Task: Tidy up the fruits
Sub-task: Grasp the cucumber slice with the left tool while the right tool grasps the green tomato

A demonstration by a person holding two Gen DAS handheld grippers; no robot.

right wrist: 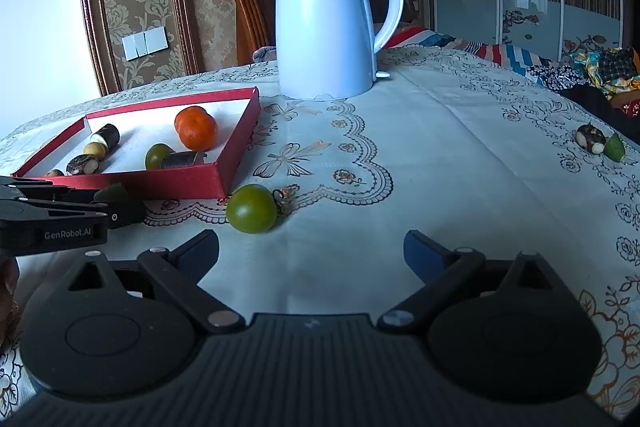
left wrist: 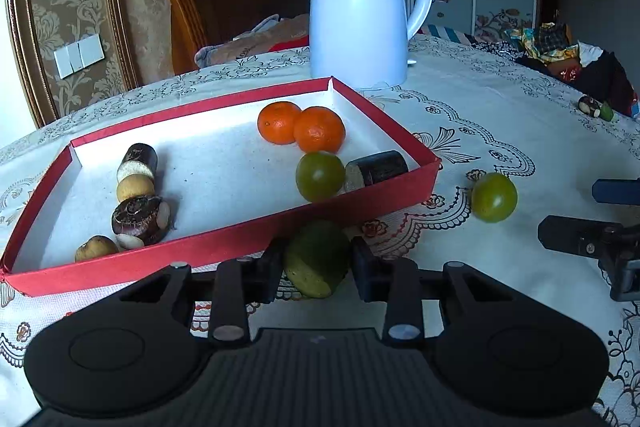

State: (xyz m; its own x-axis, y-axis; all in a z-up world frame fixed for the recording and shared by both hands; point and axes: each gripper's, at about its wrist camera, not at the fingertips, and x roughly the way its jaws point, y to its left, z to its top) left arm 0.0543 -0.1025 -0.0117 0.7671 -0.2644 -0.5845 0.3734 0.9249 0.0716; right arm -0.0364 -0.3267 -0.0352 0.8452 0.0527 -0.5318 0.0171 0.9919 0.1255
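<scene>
In the red tray (left wrist: 224, 243) on the left, brown chestnut-like pieces (left wrist: 138, 217) line its left side; two oranges (left wrist: 318, 129) touch near the back right corner, with a green fruit (left wrist: 320, 175) and a dark cylinder (left wrist: 378, 169) against the front wall. Just outside that wall the left gripper (left wrist: 318, 263) has its jaws clamped on a green wedge (left wrist: 316, 263). A white kettle (left wrist: 360, 7) stands behind the tray. Right of the tray a second green fruit (right wrist: 251, 207) lies on the tablecloth (right wrist: 460, 167), just ahead of the right gripper (right wrist: 311, 251), whose jaws stand wide apart and empty. Far right, a brown piece (right wrist: 590, 138) touches a green slice (right wrist: 614, 147)
</scene>
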